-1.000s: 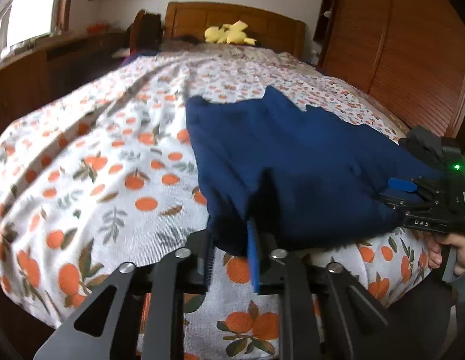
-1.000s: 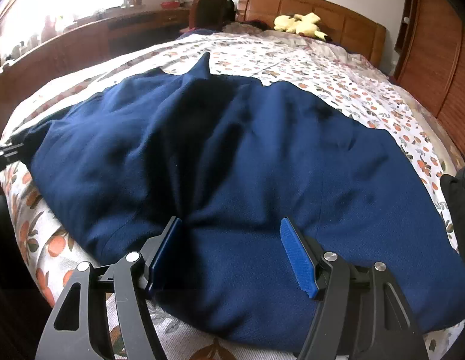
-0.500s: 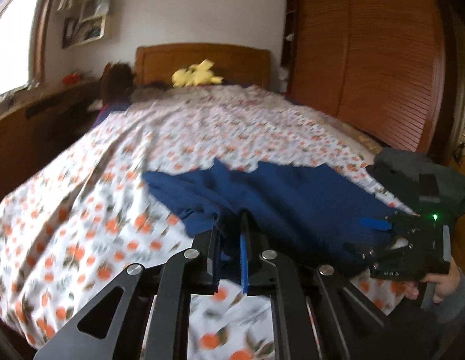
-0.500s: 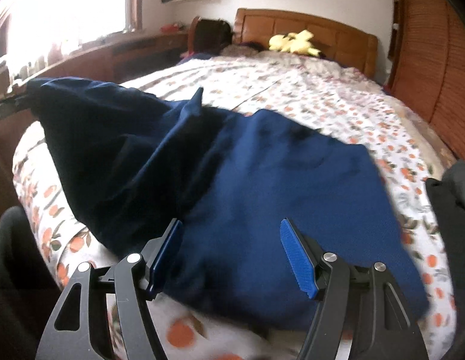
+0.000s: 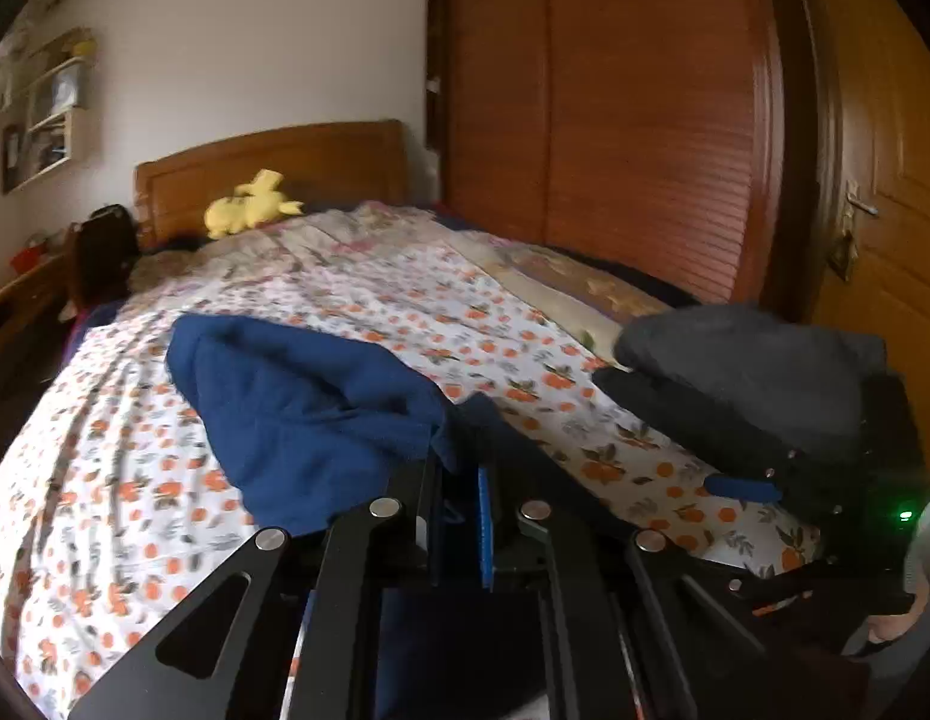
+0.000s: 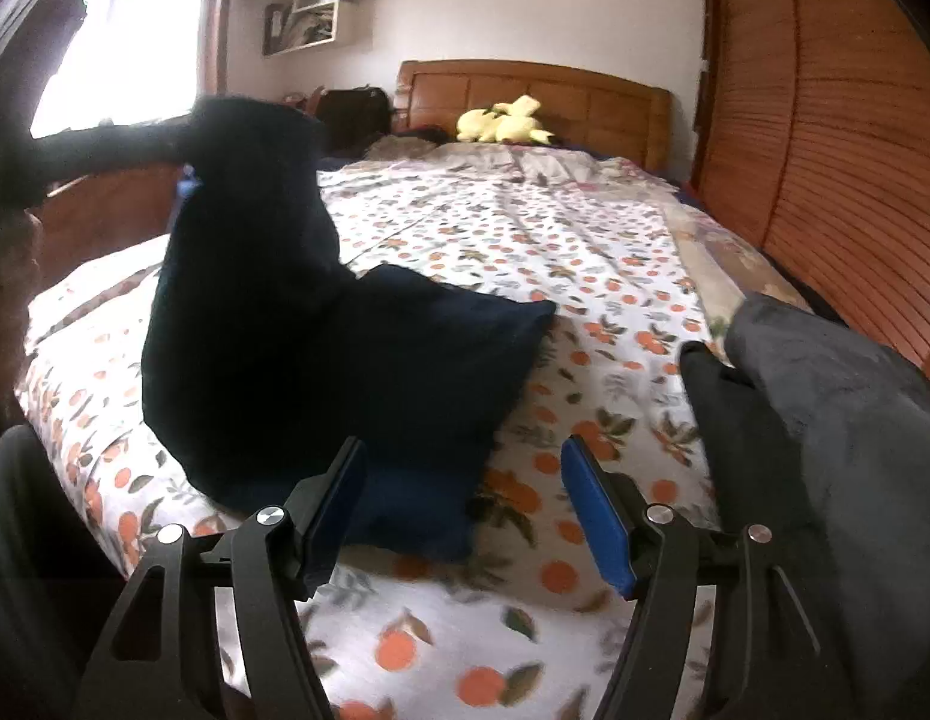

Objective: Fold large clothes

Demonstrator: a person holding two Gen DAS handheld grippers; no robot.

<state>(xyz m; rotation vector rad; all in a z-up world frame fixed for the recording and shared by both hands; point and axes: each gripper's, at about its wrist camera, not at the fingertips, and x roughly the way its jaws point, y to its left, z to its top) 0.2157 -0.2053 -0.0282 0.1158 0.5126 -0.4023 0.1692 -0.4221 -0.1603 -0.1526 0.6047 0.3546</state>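
Navy garment (image 6: pixel 321 360), unfolded, hung clamped in left gripper (image 5: pixel 459 516) at 10 o'clock; right gripper (image 6: pixel 465 516) gaped empty; folding barely begun.

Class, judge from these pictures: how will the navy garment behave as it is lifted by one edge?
Likely floppy: the navy garment sags in folds from the left claw pinching it. Probably trails: in the right wrist view its lower part drags on the bedspread.

Navy garment (image 5: pixel 297 420), orange-print white bedsheet (image 5: pixel 135 480), yellow plush (image 5: pixel 249 210)
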